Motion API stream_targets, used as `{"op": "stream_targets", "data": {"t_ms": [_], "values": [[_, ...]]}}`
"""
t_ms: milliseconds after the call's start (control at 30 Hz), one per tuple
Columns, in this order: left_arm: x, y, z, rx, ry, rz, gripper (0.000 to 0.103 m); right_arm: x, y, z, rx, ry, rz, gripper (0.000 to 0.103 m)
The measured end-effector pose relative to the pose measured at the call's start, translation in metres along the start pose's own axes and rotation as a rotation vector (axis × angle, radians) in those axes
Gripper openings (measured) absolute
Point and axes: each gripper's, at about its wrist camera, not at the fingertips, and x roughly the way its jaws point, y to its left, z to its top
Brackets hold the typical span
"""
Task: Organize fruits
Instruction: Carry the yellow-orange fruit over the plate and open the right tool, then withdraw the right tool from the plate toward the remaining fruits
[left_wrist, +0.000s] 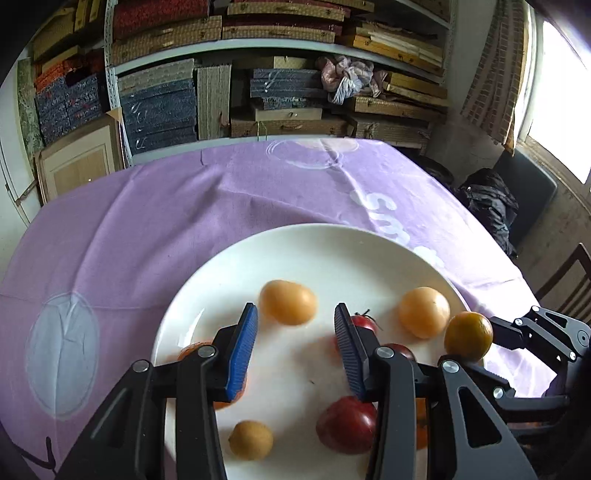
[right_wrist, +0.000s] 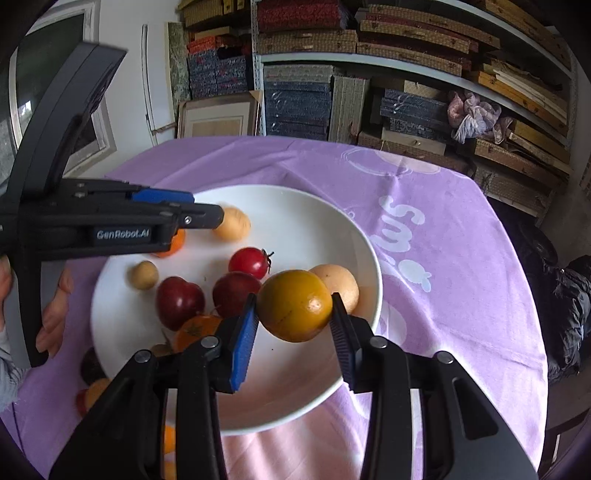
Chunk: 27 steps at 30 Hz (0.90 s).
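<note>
Right claw (right_wrist: 293, 321) is pinching a yellow-orange citrus (right_wrist: 294, 305) between its blue pads, and I've got it hanging over the near right part of the white plate (right_wrist: 303, 206). Left claw (left_wrist: 295, 325) is spread with nothing between the pads, hovering over the plate too, pads either side of bare plate.

On the plate from my right cam: a cherry tomato (right_wrist: 249, 262), two dark red plums (right_wrist: 180, 302), a small tan round fruit (right_wrist: 143, 274), two pale orange ones (right_wrist: 232, 223), plus a mandarin (right_wrist: 195, 329) partly tucked behind my right finger. A few more fruits (right_wrist: 96, 390) sit off the plate on the cloth at lower left, half hidden.

Surface is a table under a wrinkly lilac cloth (left_wrist: 147, 221) with white printing. Behind it, metal shelves (left_wrist: 258, 48) crammed with flat boxes, a window (left_wrist: 554, 85) on the right, a dark bundle (left_wrist: 487, 206) and a chair back (left_wrist: 569, 280) by the table's right edge.

Plenty of bare cloth beyond and left of the plate; right rim sits near the table edge. The two claws are close together over the plate.
</note>
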Motion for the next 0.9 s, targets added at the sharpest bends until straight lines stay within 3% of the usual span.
{"op": "stream_targets", "data": {"t_ms": [300, 500, 567, 600, 700, 733, 800, 833, 900], "values": [[0.010, 0.010, -0.003, -0.031, 0.005, -0.026, 0.044, 0.023, -0.003, -0.004, -0.022, 0.042, 0.021, 0.039], [-0.014, 0.016, -0.007, -0.045, -0.021, -0.021, 0.045, 0.009, -0.005, -0.001, -0.007, 0.007, 0.031, 0.039], [-0.031, 0.020, -0.011, -0.052, -0.040, -0.016, 0.053, -0.007, -0.005, 0.002, 0.007, -0.029, 0.039, 0.039], [-0.041, 0.021, -0.014, -0.053, -0.053, -0.011, 0.060, -0.018, -0.006, 0.004, 0.018, -0.056, 0.044, 0.043], [-0.075, 0.022, -0.030, -0.038, -0.091, 0.012, 0.075, -0.055, -0.008, 0.001, 0.064, -0.135, 0.076, 0.081], [-0.088, 0.023, -0.038, -0.032, -0.106, 0.022, 0.083, -0.068, -0.008, -0.003, 0.078, -0.160, 0.087, 0.087], [-0.114, 0.026, -0.062, -0.037, -0.137, 0.041, 0.095, -0.093, -0.005, -0.014, 0.094, -0.191, 0.105, 0.089], [-0.122, 0.027, -0.072, -0.042, -0.144, 0.045, 0.099, -0.101, -0.002, -0.020, 0.092, -0.190, 0.107, 0.096], [-0.141, 0.030, -0.104, -0.062, -0.145, 0.040, 0.100, -0.118, 0.003, -0.036, 0.089, -0.200, 0.093, 0.099]]}}
